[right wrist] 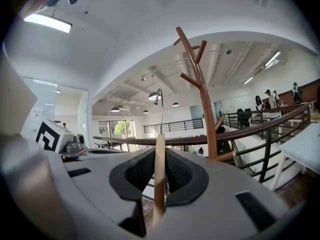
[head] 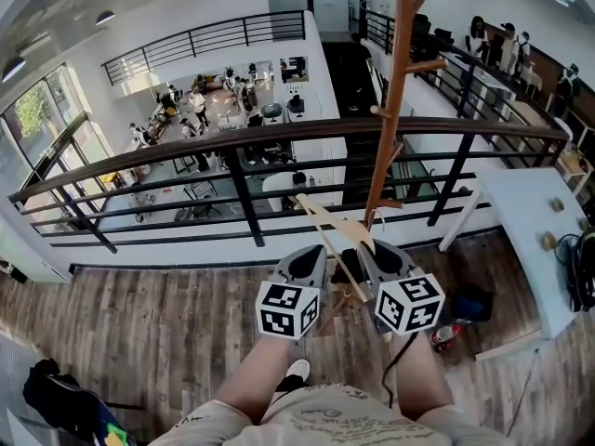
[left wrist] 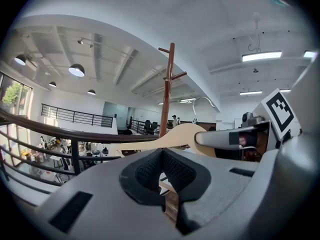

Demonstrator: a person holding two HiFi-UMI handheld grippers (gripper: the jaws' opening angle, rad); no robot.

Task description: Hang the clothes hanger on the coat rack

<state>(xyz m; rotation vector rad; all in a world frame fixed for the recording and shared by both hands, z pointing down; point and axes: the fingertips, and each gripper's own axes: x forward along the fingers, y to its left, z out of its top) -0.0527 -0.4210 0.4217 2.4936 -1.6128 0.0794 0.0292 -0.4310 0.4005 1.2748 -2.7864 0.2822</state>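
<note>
Wood-plank floor (head: 139,314) underfoot, dark metal railing (head: 232,142) straight ahead, and past it the drop to a lower floor (head: 223,100) busy with desks and people. White table (head: 521,212) at right, window (head: 33,110) at left, bright ceiling light panels (left wrist: 262,56) overhead.

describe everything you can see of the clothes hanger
The clothes hanger is pale, smooth wood with curved shoulders, a thin lower bar and a silvery metal hook uppermost. It is held off the floor, with its body clamped edge-on between the jaws of the right hand-held gripper. It is close to the brown wooden coat rack, and its hook is not yet over any peg.
</note>
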